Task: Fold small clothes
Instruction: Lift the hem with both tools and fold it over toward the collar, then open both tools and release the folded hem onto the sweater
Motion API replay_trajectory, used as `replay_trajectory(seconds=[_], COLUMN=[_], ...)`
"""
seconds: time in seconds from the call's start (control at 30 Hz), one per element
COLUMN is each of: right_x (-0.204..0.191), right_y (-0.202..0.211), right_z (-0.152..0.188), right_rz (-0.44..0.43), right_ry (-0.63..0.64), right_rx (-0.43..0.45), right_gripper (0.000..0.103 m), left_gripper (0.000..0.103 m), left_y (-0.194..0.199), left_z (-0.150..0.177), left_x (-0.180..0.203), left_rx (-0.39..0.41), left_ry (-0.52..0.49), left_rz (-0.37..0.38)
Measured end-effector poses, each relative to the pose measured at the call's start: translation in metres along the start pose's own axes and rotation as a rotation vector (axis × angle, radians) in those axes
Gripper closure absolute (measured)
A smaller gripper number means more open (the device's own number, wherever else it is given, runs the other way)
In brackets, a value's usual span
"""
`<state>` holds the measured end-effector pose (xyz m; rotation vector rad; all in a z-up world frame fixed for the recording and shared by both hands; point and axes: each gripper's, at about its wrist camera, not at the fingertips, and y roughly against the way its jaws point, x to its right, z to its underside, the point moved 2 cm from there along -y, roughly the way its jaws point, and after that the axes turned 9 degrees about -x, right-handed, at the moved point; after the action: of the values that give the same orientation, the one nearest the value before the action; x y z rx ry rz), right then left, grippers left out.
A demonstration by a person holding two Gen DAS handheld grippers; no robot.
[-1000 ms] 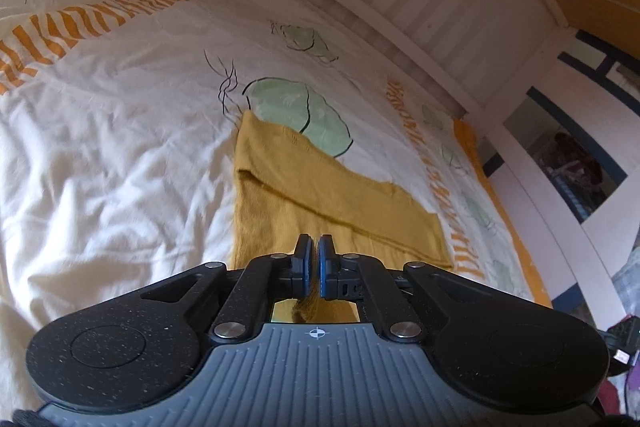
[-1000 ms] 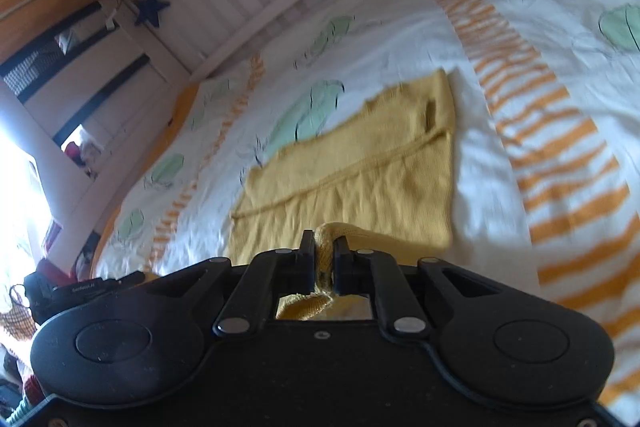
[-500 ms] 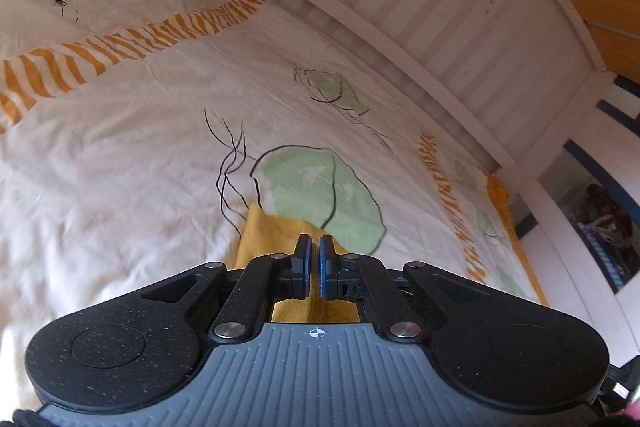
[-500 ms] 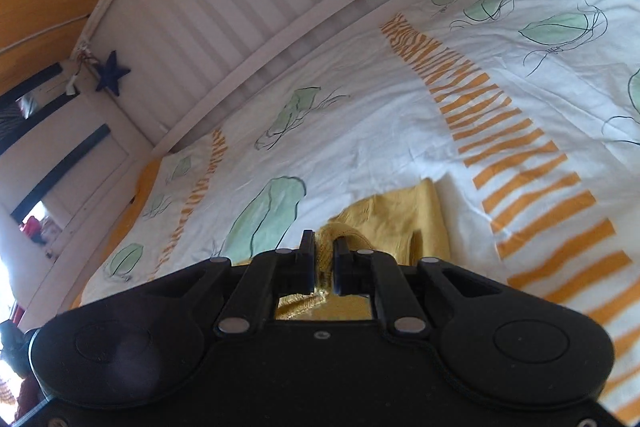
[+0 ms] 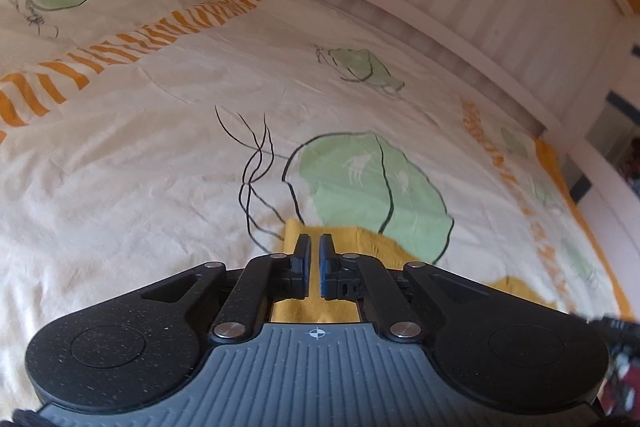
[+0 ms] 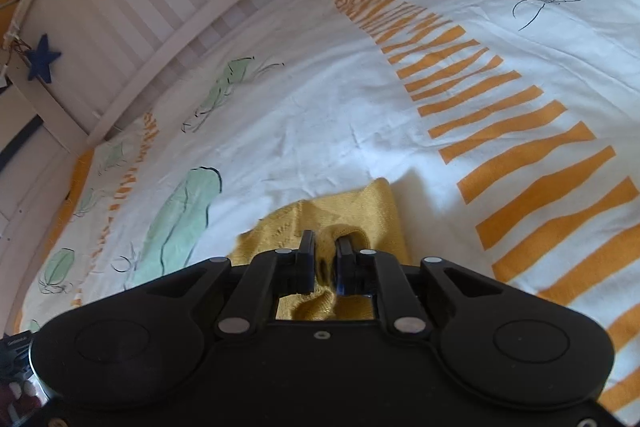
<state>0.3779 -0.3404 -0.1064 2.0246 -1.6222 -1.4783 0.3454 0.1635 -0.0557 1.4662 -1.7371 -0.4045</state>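
Both grippers low over yellow knit garment (image 6: 380, 211), no legible txt, right gripper (image 6: 325, 255) pinching fold

No readable words or numbers are showing in either view. A small white crosshair mark (image 5: 317, 333) is sitting at the lower centre of the left wrist view, on the left gripper's (image 5: 315, 247) grey ribbed body.

garment (image 6: 352, 211) lies on the bedspread (image 6: 320, 115); slatted rail (image 6: 132, 7) stands behind it.

Bright daylight, soft shadows, fisheye-bent edges, slight motion blur
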Motion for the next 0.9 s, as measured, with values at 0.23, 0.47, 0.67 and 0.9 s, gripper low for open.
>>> replay_trajectory(seconds=[0.23, 0.47, 0.67, 0.9], right_x=[0.004, -0.028, -0.075, -0.11], right_y=[0.014, 0.039, 0.036, 0.014], right_z=[-0.005, 0.017, 0.067, 0.107], right_rz=[0.035, 0.078, 0.134, 0.121], right_ry=[-0.01, 0.198, 0.495, 0.668], right_rx=[0.092, 0.076, 0.006, -0.069], right_gripper=[0.034, 0.034, 0.034, 0.035], left_gripper=[0.083, 0.083, 0.083, 0.083], left_y=[0.017, 0.026, 0.018, -0.01], left_z=[0.033, 0.076, 0.103, 0.093], left_x=[0.008, 0.038, 0.06, 0.069], left_rx=[-0.052, -0.112, -0.159, -0.21], left_ry=[-0.137, -0.389, -0.489, -0.502], left_rz=[-0.028, -0.065, -0.045, -0.064])
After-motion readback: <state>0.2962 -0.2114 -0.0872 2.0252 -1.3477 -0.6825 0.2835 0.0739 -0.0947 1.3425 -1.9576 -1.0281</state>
